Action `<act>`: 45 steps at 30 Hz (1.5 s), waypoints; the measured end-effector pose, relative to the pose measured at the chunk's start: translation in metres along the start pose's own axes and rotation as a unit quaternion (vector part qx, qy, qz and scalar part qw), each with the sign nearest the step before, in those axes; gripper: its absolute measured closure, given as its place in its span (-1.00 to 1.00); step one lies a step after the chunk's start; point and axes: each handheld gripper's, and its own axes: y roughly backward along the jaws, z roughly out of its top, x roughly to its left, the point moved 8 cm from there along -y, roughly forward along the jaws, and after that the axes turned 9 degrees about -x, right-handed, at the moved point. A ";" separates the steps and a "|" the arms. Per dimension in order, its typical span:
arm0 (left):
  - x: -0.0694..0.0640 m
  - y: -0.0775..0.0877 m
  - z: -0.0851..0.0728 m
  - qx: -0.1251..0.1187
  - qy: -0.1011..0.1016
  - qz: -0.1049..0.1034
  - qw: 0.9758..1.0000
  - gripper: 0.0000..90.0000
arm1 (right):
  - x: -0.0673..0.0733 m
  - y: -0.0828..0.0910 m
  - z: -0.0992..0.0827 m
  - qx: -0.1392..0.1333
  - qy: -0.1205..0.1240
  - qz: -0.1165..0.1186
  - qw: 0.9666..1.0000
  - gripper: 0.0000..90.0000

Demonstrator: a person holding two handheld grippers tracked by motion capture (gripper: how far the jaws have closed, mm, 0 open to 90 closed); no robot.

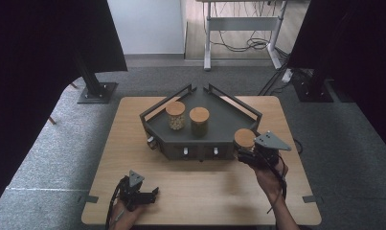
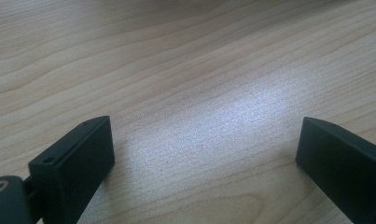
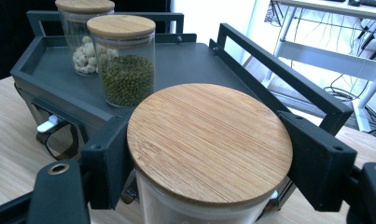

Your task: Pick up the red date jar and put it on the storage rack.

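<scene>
- The wooden table (image 1: 200, 191) takes up most of the high view, pale and bare along its near edge.
- A dark grey corner shelf (image 1: 219, 117) with a raised rail sits at the table's 12 o'clock side, its front face turned toward the person.
- On the shelf stand two glass jars with bamboo lids: the jar of pale beans (image 1: 175, 116) at about 10 o'clock of the shelf floor, and the jar of green beans (image 1: 199, 121) just beside it, toward the centre.
- A third bamboo-lidded jar (image 1: 244, 140) is at the shelf's front right corner, at about 3 o'clock on the table; the pictures don't settle whether it rests on anything.
- The right gripper (image 1: 250, 152) has its jaws pinching that jar just under the lid, one on each side, as the right gripper view shows.
- The left gripper (image 1: 154, 192) lies low at 7 o'clock on the table, jaws spread wide over bare wood with nothing between them.
</scene>
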 end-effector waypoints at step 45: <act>0.000 0.000 0.000 0.001 -0.001 -0.001 1.000 -0.91 | -0.001 -0.038 0.021 -0.005 0.005 -0.008 1.000 -0.49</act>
